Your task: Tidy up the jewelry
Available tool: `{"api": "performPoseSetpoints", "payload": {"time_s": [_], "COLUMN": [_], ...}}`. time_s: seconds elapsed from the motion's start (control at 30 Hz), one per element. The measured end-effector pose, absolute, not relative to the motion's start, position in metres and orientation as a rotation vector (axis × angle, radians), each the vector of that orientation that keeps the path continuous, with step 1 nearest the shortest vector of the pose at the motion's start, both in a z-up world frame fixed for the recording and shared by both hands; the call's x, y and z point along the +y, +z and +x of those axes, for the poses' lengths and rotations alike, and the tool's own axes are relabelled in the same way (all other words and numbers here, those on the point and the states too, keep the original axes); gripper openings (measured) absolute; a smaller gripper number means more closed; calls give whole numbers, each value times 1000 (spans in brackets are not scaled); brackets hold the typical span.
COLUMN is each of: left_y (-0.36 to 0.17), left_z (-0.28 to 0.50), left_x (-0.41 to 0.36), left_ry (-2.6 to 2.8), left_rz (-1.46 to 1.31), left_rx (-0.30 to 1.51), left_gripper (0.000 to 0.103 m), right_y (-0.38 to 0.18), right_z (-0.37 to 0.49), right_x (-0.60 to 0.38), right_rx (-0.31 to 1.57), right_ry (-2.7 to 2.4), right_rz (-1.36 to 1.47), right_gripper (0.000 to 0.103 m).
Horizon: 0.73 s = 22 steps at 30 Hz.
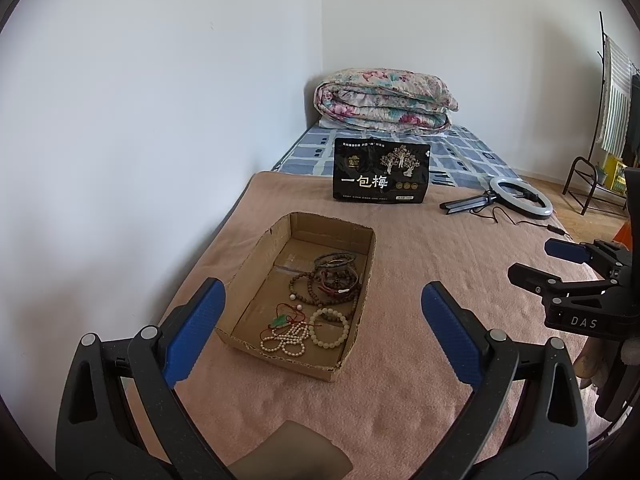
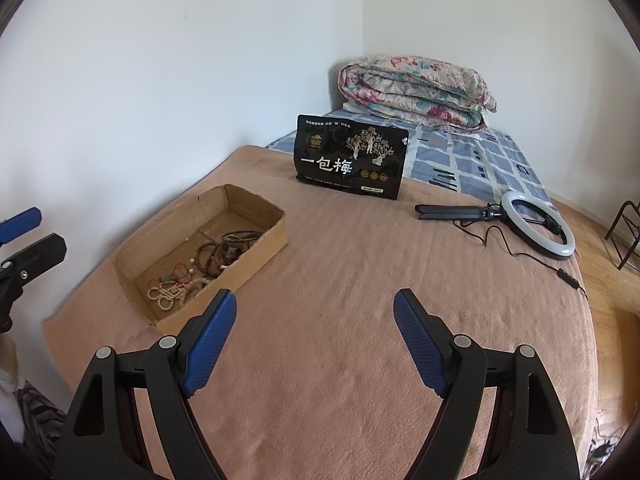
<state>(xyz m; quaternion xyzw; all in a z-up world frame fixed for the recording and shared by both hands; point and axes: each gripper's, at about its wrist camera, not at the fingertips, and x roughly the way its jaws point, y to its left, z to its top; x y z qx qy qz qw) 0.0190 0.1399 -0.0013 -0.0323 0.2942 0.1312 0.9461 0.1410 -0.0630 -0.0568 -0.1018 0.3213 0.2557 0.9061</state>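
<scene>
An open cardboard tray [image 1: 256,252] lies on the pink blanket [image 1: 420,248]. Inside it are dark wooden bead bracelets [image 1: 336,276], a pale green bead bracelet [image 1: 329,327], a cream bead string [image 1: 286,340] and a red cord with a green pendant [image 1: 282,320]. My left gripper [image 1: 322,300] is open and empty, held just above the tray's near end. My right gripper [image 2: 314,304] is open and empty over bare blanket, to the right of the tray [image 2: 260,256]; it also shows in the left wrist view [image 1: 536,260]. The left gripper shows at the left edge of the right wrist view [image 2: 36,230].
A black snack bag [image 1: 382,170] stands upright behind the tray. A ring light [image 1: 520,196] with folded tripod and cable lies at the back right. A folded floral quilt [image 1: 384,98] sits on the blue checked sheet. White walls are left and behind. A metal rack [image 1: 592,184] stands on the wooden floor.
</scene>
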Motion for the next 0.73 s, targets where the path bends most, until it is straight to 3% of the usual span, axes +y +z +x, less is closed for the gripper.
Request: {"api": "performPoseSetpoints", "payload": {"time_s": [0.73], "left_y": [-7], "left_z": [19], "left_x": [144], "left_ry": [286], "left_rz": [-52], "left_rx": [588], "left_gripper": [100], "right_y": [-62], "right_z": [140], "right_x": [-64], "right_rx": [671], "right_ry": [529], "right_rz": [-209], "right_gripper": [81]}}
